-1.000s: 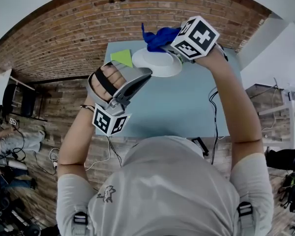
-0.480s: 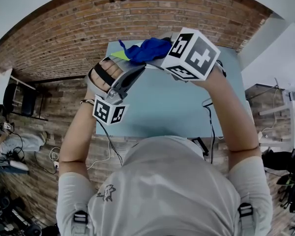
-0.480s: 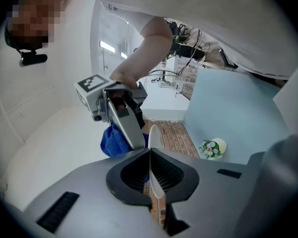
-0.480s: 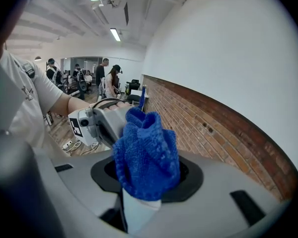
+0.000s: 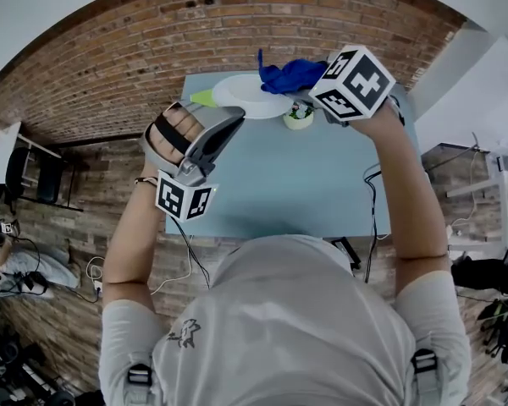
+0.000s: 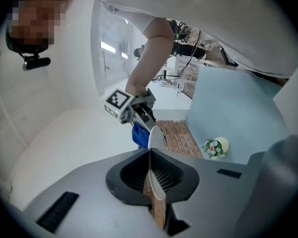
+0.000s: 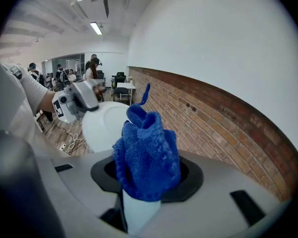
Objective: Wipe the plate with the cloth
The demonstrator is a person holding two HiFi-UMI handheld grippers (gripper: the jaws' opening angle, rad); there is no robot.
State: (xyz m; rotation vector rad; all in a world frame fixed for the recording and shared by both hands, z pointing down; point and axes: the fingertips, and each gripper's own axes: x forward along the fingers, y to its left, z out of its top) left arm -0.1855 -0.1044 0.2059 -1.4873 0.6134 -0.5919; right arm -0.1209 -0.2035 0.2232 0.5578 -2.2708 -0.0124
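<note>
The left gripper [image 5: 230,123] is clamped on the rim of the white plate [image 5: 252,96], held in the air over the table's [image 5: 279,184] far edge. Just right of the plate, the right gripper [image 5: 309,91] pinches the blue cloth [image 5: 289,74], which bunches beyond its fingers.

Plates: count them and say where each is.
1. The white plate is clamped by its rim in the left gripper's jaws, above the table's far end, beside the blue cloth. No others show.
</note>
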